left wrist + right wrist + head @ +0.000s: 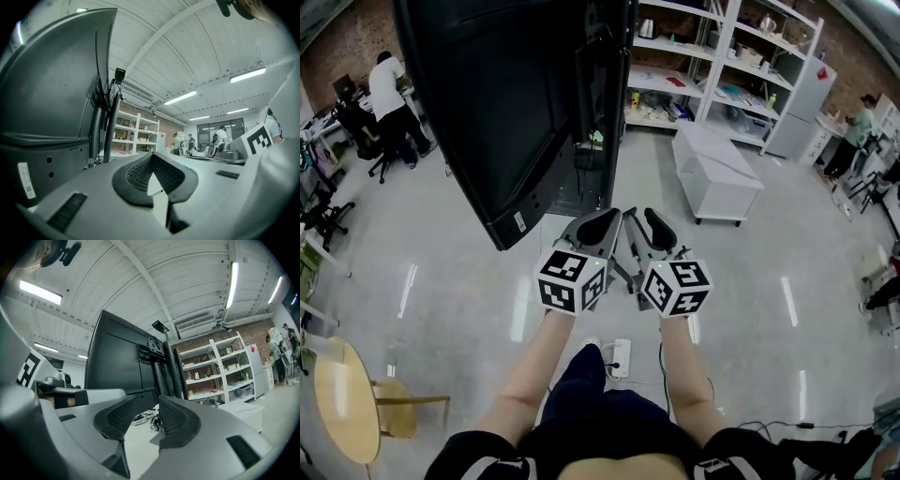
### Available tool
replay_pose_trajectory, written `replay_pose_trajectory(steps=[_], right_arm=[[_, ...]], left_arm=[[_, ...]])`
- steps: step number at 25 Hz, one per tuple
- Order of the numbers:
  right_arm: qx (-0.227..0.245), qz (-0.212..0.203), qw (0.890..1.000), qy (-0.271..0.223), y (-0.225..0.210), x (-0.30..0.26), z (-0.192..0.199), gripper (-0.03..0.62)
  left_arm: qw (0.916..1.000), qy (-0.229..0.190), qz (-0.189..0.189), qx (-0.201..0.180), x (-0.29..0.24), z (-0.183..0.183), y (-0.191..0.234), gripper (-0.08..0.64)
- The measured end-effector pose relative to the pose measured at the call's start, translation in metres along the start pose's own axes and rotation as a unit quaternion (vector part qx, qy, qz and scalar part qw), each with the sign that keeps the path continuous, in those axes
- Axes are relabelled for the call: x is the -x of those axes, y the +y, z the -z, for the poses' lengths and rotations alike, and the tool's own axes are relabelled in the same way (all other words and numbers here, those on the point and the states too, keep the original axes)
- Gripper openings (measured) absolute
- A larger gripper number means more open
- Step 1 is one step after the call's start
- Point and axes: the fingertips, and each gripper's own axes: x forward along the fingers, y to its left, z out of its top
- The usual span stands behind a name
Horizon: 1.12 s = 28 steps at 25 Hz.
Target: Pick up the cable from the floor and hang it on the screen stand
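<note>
While the cable [140,417] lies in a loose tangle on the floor ahead of my right gripper [146,412], at the foot of the screen stand [169,365], both tools hang well above it and carry nothing. The right jaws stand narrowly apart. The pads of my left gripper [151,161] meet at the tips. I judge the step to be the reach: spread the right jaws wider, descend onto the tangle from above, and seat one strand squarely between the pads.
</note>
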Motion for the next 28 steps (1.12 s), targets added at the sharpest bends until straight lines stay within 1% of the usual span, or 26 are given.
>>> replay_pose_trajectory(steps=[1, 3, 5, 7, 9, 14, 18, 20, 23, 25, 28], right_arm=[[0.000, 0.002, 1.000, -0.001, 0.006, 0.008, 0.002, 0.161], [0.001, 0.010, 1.000, -0.009, 0.017, 0.029, 0.002, 0.104], [-0.008, 0.013, 1.000, -0.019, 0.027, 0.052, 0.000, 0.060], [-0.018, 0.010, 0.999, -0.028, 0.038, 0.073, -0.001, 0.046], [-0.022, 0.012, 0.999, -0.034, 0.046, 0.090, -0.001, 0.041], [-0.016, 0.018, 0.999, -0.035, 0.056, 0.117, 0.002, 0.035], [-0.011, 0.020, 0.999, -0.037, 0.060, 0.129, 0.003, 0.032], [-0.007, 0.020, 0.999, -0.037, 0.060, 0.130, 0.006, 0.032], [-0.011, 0.012, 0.999, -0.037, 0.062, 0.129, 0.009, 0.031], [-0.012, 0.009, 0.999, -0.038, 0.063, 0.130, 0.010, 0.031], [-0.008, 0.012, 0.999, -0.038, 0.062, 0.134, 0.011, 0.029]], left_arm=[[1.0000, 0.001, 0.000, 0.007, 0.006, 0.005, -0.003, 0.006], [0.9997, 0.002, -0.004, 0.025, 0.020, 0.014, -0.007, 0.006], [0.9992, 0.003, -0.017, 0.035, 0.036, 0.021, -0.012, 0.006], [0.9989, 0.003, -0.030, 0.036, 0.051, 0.026, -0.019, 0.006], [0.9990, 0.004, -0.034, 0.027, 0.062, 0.031, -0.027, 0.006], [0.9994, 0.018, -0.023, -0.020, 0.079, 0.044, -0.057, 0.006], [0.9989, 0.026, -0.013, -0.038, 0.087, 0.050, -0.075, 0.006], [0.9988, 0.026, -0.017, -0.039, 0.090, 0.053, -0.075, 0.006], [0.9990, 0.019, -0.027, -0.028, 0.093, 0.054, -0.069, 0.006], [0.9990, 0.018, -0.031, -0.027, 0.095, 0.055, -0.068, 0.006], [0.9991, 0.020, -0.025, -0.028, 0.095, 0.058, -0.074, 0.006]])
